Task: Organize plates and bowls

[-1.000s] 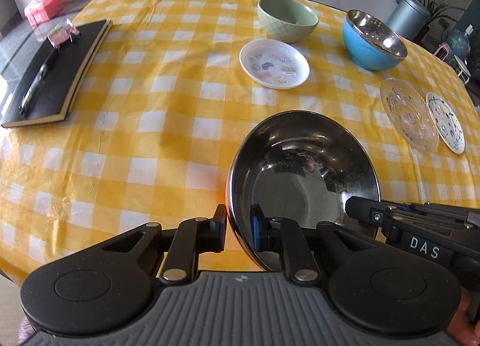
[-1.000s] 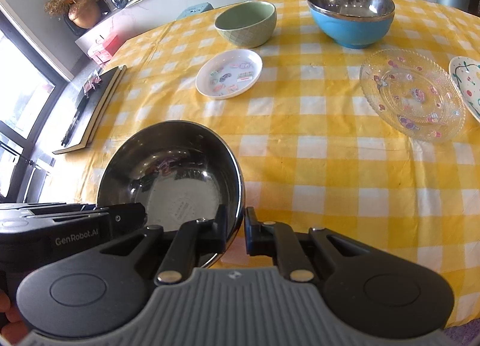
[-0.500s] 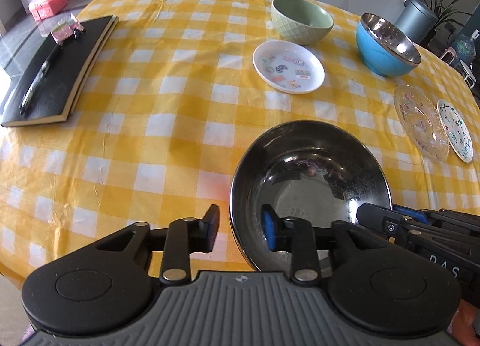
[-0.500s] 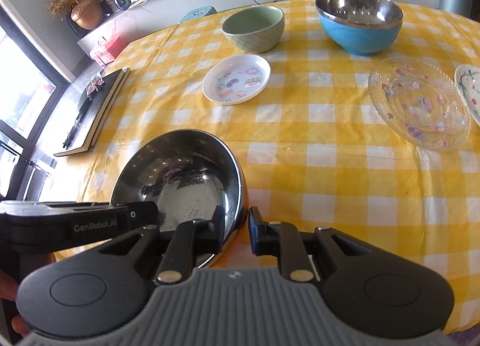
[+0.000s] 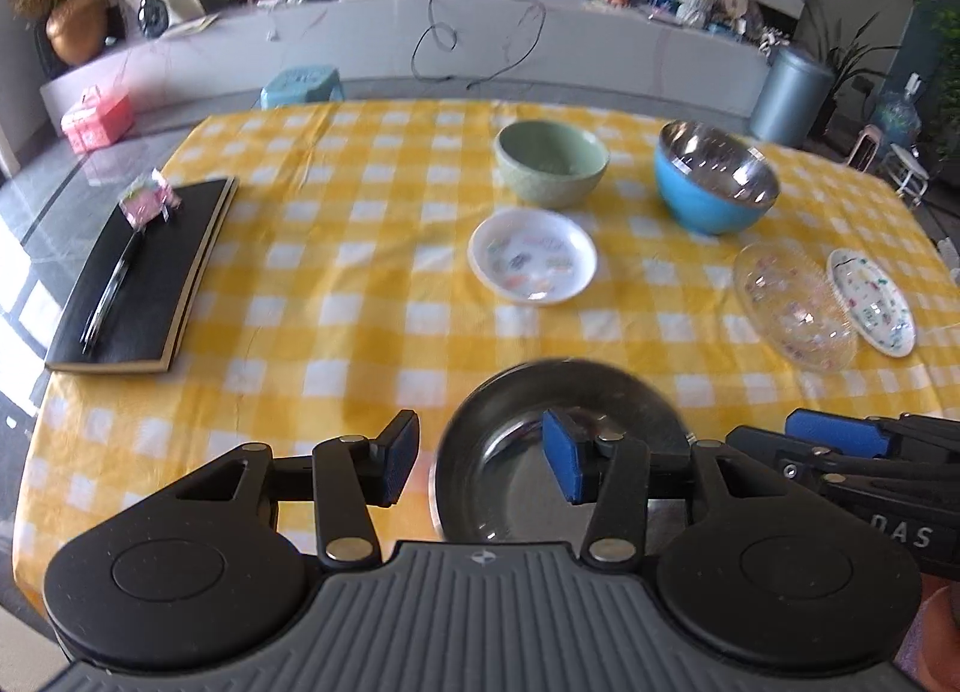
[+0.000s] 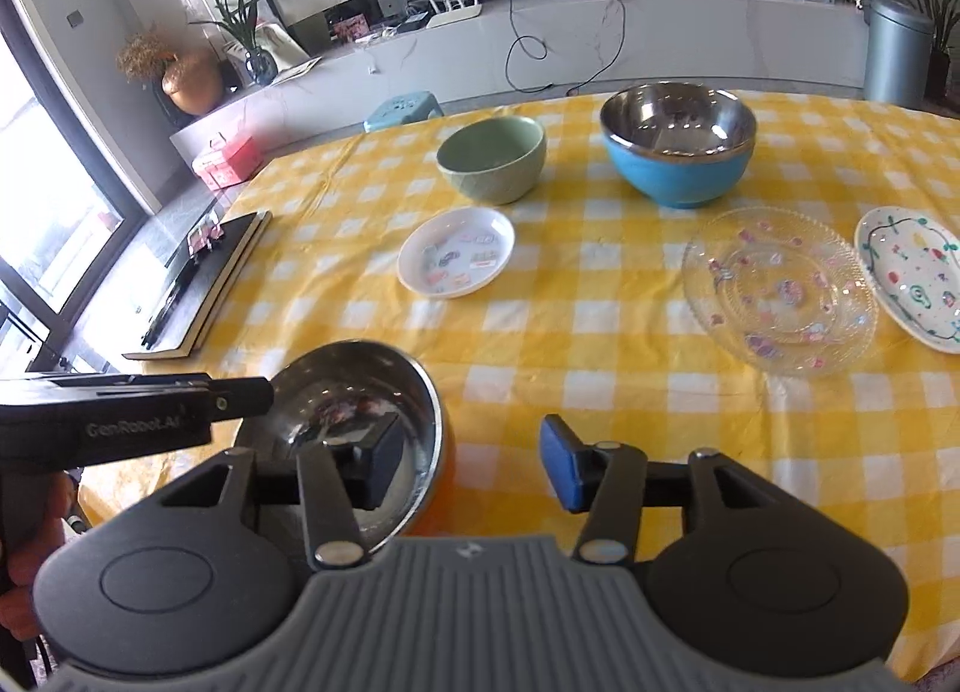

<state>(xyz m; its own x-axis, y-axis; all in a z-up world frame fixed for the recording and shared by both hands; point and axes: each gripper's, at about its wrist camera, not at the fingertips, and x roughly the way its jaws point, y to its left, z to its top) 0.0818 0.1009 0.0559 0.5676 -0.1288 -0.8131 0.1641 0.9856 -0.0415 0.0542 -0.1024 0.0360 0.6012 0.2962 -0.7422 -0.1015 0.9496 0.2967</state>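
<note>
A steel bowl (image 5: 510,452) (image 6: 360,386) sits on the yellow checked table near its front edge. My left gripper (image 5: 477,461) is open, its jaws either side of the bowl's left rim without touching. My right gripper (image 6: 471,467) is open across the bowl's right rim, also apart. Further back stand a green bowl (image 5: 551,161) (image 6: 492,157), a blue bowl with a steel bowl inside it (image 5: 714,176) (image 6: 678,146), a small white plate (image 5: 533,255) (image 6: 457,259), a glass plate (image 5: 792,305) (image 6: 780,290) and a painted white plate (image 5: 871,293) (image 6: 915,278).
A black notebook (image 5: 144,278) (image 6: 201,284) with a pen and a pink clip lies at the table's left edge. Behind the table runs a white counter (image 5: 480,26) with cables, a grey bin (image 5: 789,95) and a blue stool (image 5: 300,83).
Both grippers opened and let go of the steel bowl's rim, then drew back and rose. The bowl now rests on the table.
</note>
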